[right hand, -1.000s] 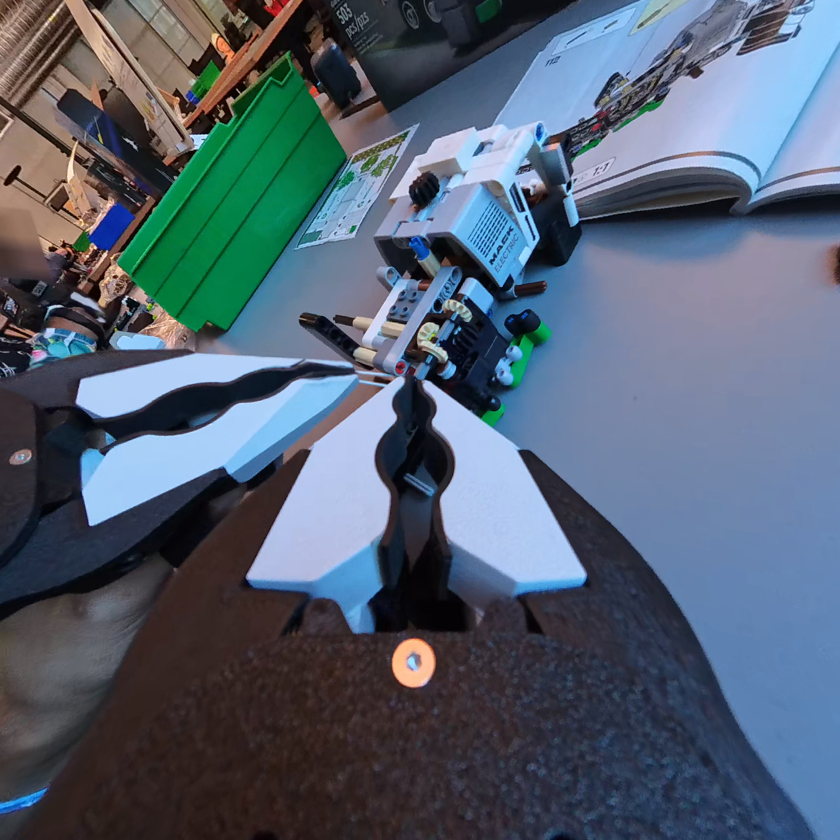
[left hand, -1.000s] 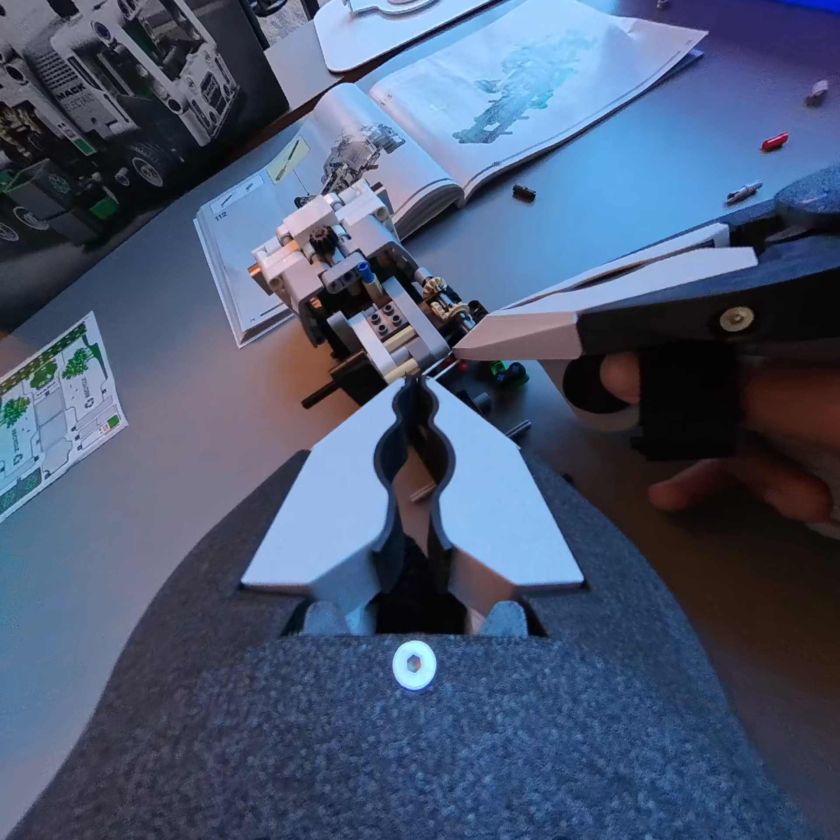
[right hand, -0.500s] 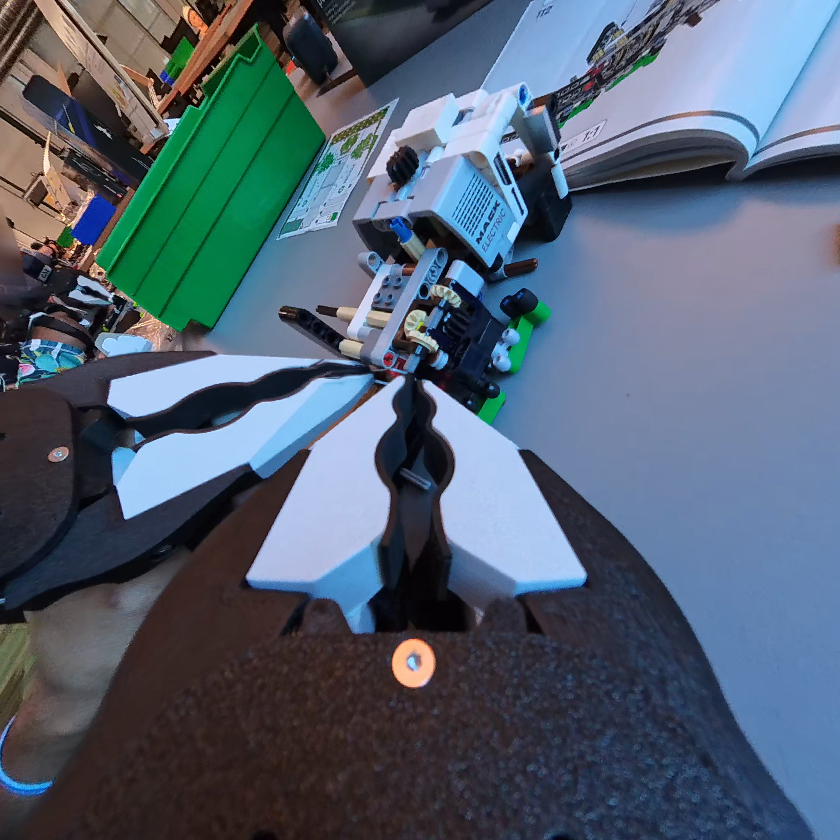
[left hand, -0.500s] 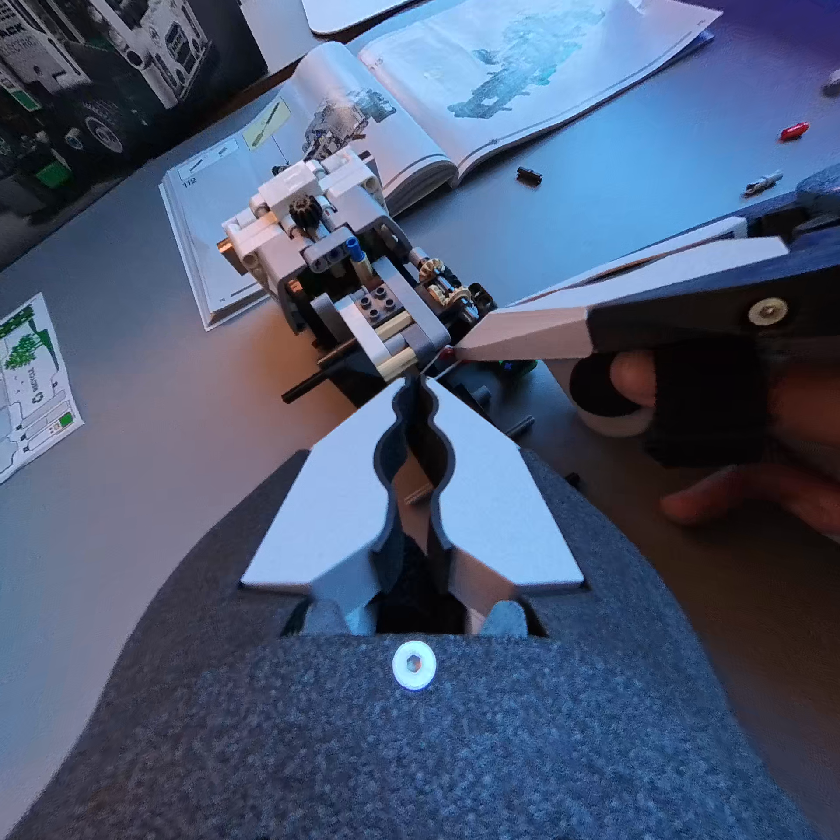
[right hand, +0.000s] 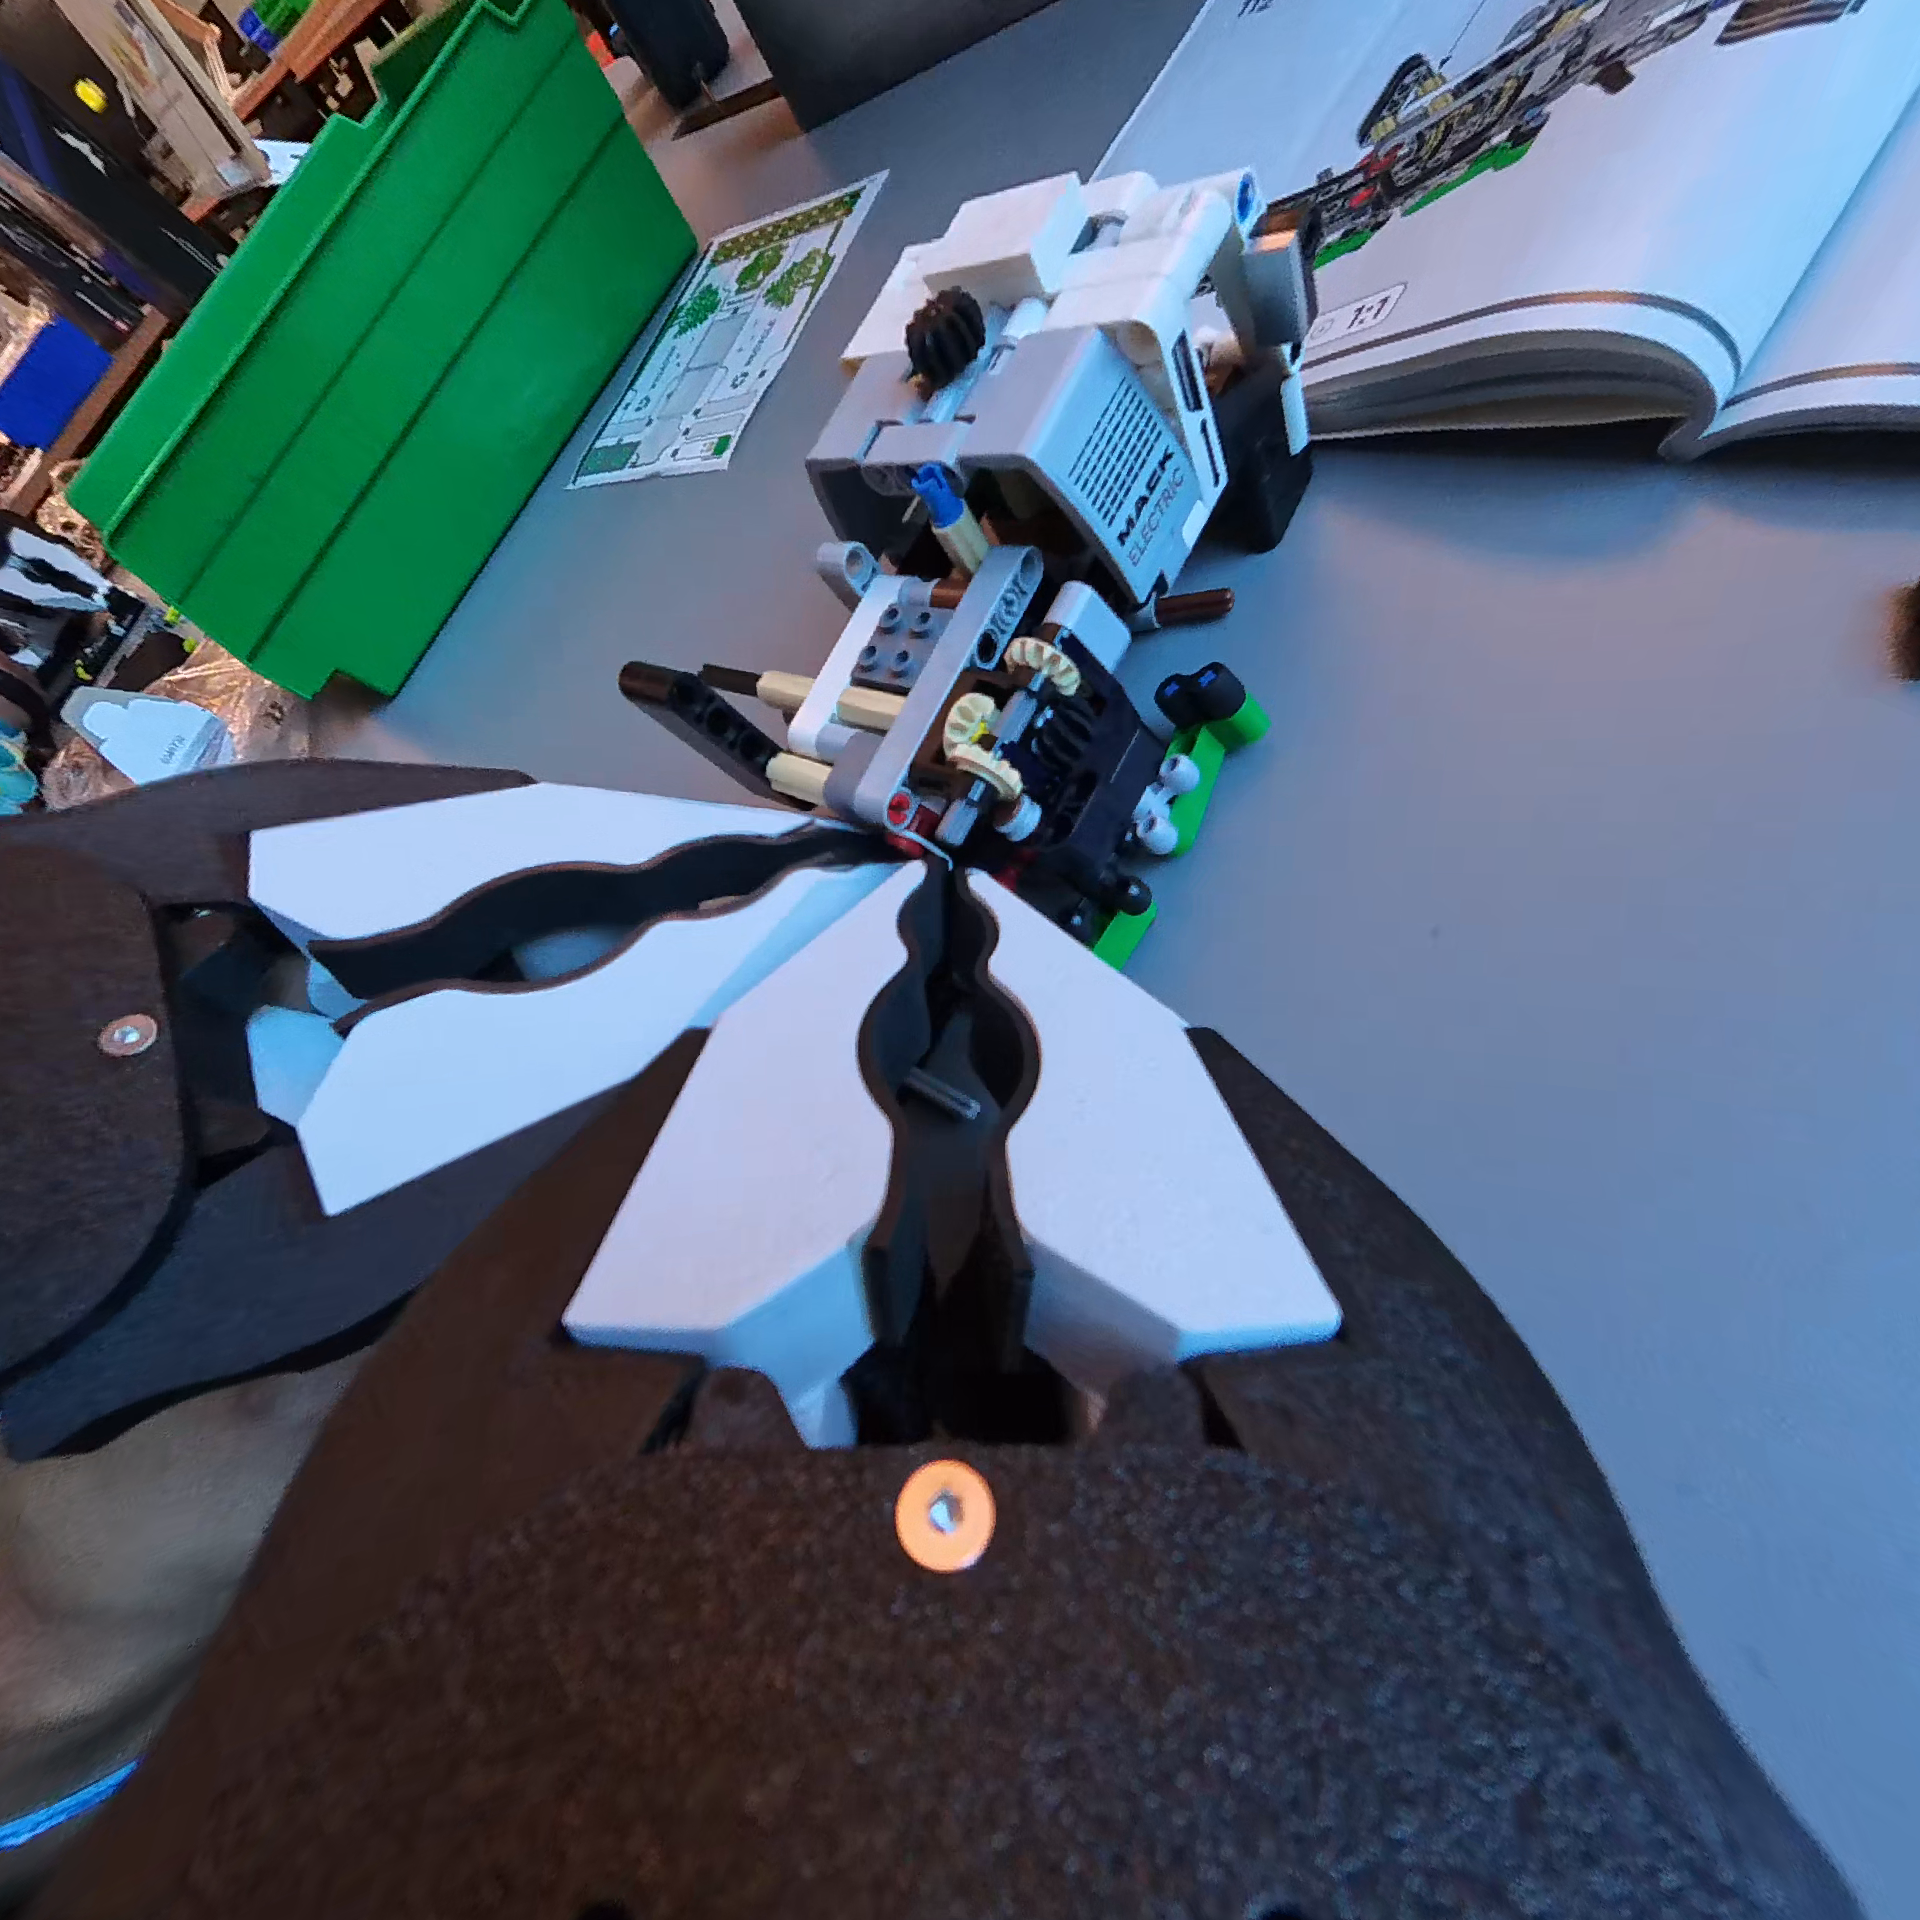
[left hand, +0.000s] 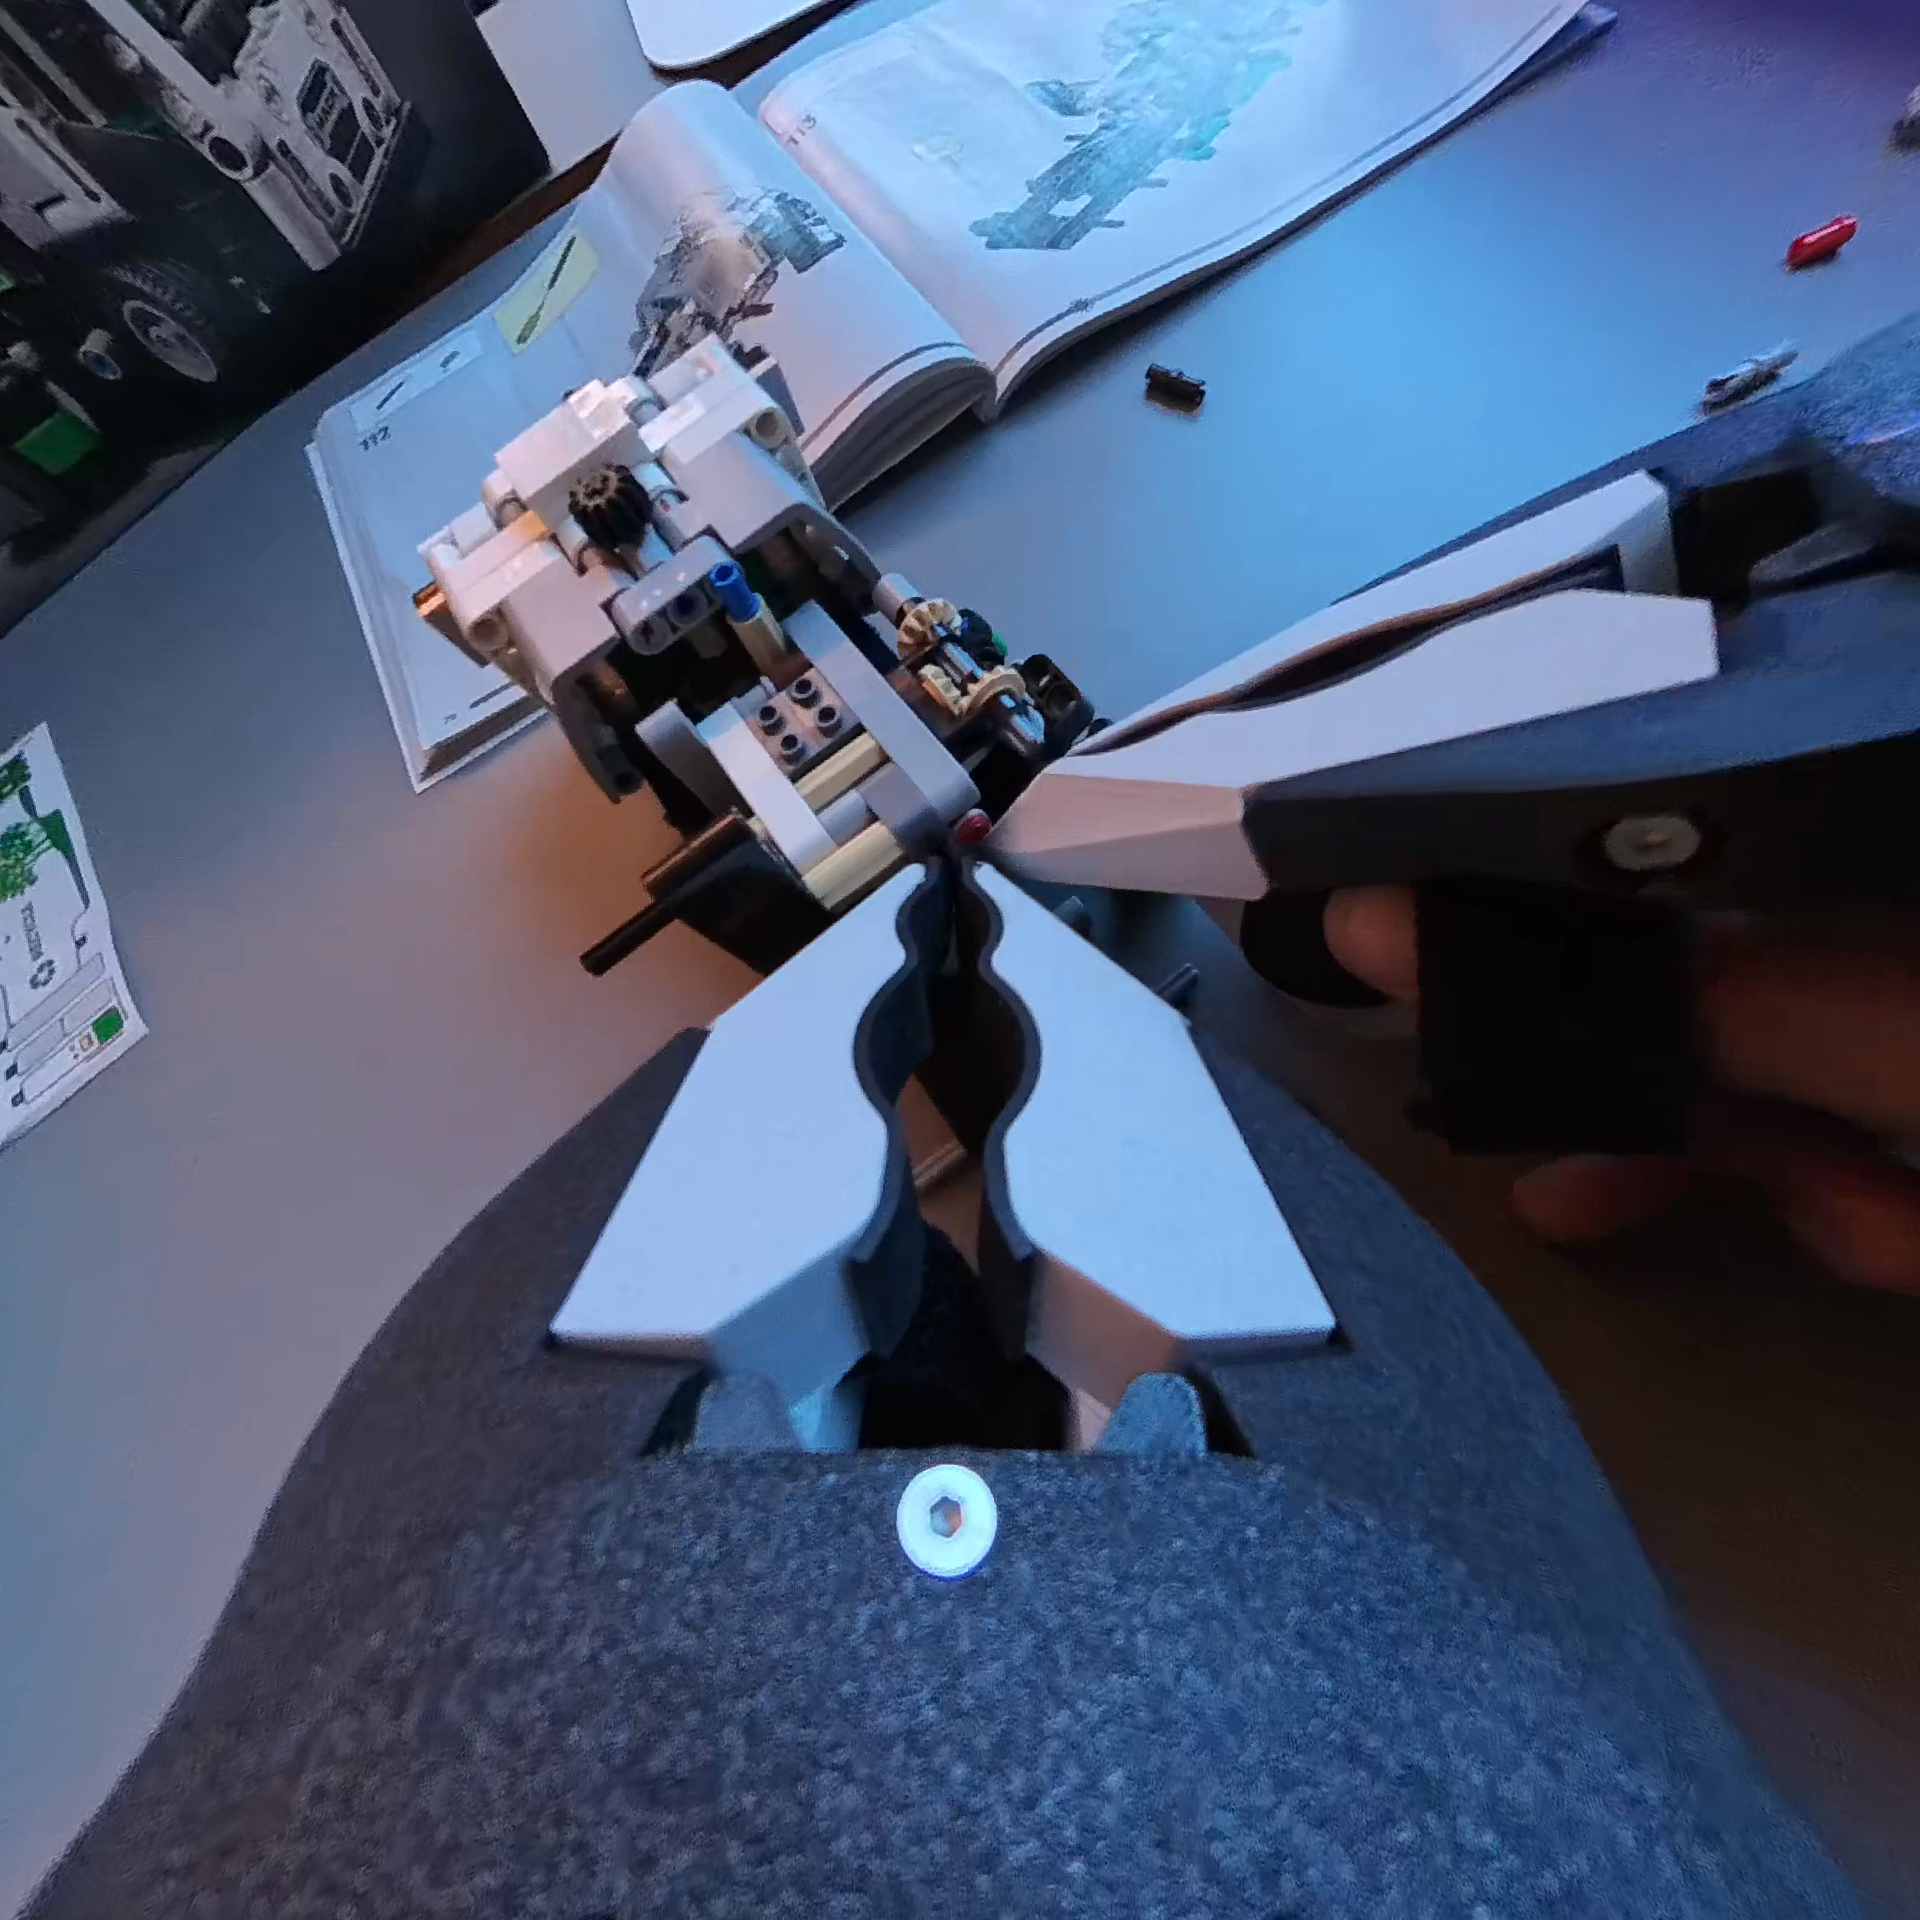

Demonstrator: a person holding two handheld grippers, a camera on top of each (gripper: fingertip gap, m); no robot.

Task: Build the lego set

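The part-built white and grey lego truck stands on the grey table, its rear end toward me. It also shows in the right wrist view. My left gripper is shut, its tips against the rear corner of the model by a red pin. My right gripper is shut too, and its tips touch the same corner just below the red pin. The right gripper comes in from the right in the left wrist view. The left gripper comes in from the left in the right wrist view. I cannot tell if either pinches anything.
An open instruction booklet lies behind the model. A sticker sheet lies at the left, and the set's box stands at the back left. A green bin stands beyond. A black pin and a red piece lie loose at the right. The grippers are tip to tip, or close to it.
Both grippers have moved in toward the model's rear end. Their tips now meet at the corner by the red pin. Both stay shut.
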